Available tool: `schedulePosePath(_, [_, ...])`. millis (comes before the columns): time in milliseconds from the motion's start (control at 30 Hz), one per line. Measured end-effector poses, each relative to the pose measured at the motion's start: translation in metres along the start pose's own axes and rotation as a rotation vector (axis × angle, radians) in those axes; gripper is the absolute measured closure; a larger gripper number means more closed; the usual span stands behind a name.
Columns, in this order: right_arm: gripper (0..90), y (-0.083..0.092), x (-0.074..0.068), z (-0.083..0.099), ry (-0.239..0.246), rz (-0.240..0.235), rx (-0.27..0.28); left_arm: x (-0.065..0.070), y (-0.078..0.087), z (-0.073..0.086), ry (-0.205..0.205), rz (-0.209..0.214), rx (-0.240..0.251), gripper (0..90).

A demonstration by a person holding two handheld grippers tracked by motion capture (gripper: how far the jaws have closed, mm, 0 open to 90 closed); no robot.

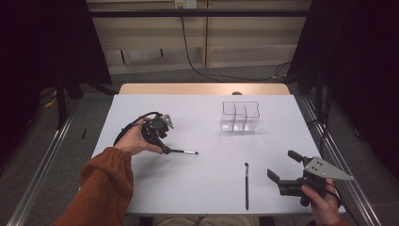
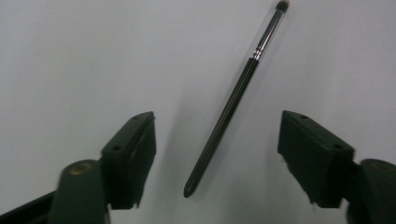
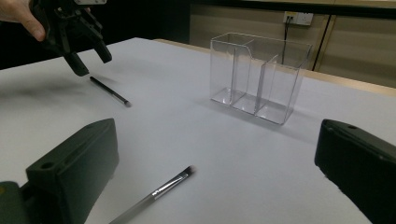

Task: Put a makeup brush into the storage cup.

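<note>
Table top [image 1: 202, 183]: I read it as a matt, smooth, pale sheet; the strip at its far edge looks like wood.
Small brush [image 2: 224, 116]: glossy black handle, bright metal ferrule; I see it on the table top.
Long brush [image 1: 246, 186]: dark, slim handle, faintly shiny.
Organiser [image 3: 261, 70]: clear, glossy plastic, on the table top.
Left gripper [image 2: 217, 158]: matt black plastic jaws.
Sleeve [image 1: 106, 181]: soft rust-coloured cloth.

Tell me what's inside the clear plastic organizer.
Nothing: the clear organizer has see-through walls, and its compartments look empty in the right gripper view. Both makeup brushes lie outside it on the table: one below the left gripper, one near the right gripper.
</note>
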State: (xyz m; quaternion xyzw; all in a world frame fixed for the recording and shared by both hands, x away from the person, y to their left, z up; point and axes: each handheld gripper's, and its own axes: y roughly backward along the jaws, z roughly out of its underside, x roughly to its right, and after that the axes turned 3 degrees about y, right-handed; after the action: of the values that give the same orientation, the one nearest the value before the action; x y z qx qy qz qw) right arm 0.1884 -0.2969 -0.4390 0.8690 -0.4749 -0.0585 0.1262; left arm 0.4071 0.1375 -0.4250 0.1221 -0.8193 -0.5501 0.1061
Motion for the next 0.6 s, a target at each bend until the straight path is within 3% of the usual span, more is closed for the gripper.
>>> schedulePosePath(133, [0.0, 0.000, 0.000, 0.000, 0.000, -0.001, -0.003, 0.000, -0.007, -0.001, 0.006, 0.018, -0.006, 39.9])
schedulePosePath(333, [0.0, 0.000, 0.000, 0.000, -0.001, -0.002, -0.003, -0.001, -0.012, -0.001, 0.003, 0.023, -0.008, 44.0])
schedulePosePath(467, [0.0, 0.000, -0.001, 0.000, 0.000, -0.005, -0.003, -0.003, -0.015, -0.003, -0.032, 0.036, -0.052, 45.4])
schedulePosePath(600, [0.0, 0.000, 0.000, 0.000, 0.000, -0.002, -0.003, -0.003, -0.018, -0.003, -0.025, 0.028, -0.060, 47.0])
